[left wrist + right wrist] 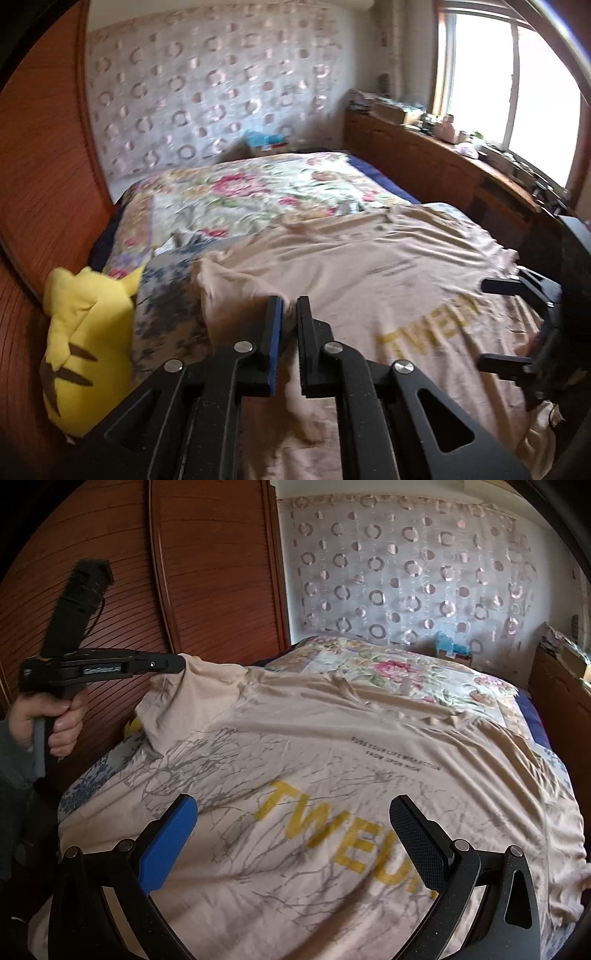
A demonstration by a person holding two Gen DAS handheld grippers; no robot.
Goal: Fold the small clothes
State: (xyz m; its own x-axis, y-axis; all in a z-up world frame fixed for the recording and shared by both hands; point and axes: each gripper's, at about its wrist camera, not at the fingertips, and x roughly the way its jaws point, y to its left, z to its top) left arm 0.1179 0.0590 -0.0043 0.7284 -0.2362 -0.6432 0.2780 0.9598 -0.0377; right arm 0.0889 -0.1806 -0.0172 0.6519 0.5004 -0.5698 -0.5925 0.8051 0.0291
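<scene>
Left claw pinched a sleeve of the soft beige printed cotton T-shirt — lifted off the floral-quilted bed — while the right claw hung wide open above its yellow lettering.

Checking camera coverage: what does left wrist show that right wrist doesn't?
Left wrist only: the yellow plush beside the bed, the window and the cluttered wooden ledge.

Right wrist only: the person's hand gripping the left tool, lifting the sleeve clear of the bed.

Both: beige T-shirt spread on the floral bedspread, left gripper pinching fabric, right gripper open.
</scene>
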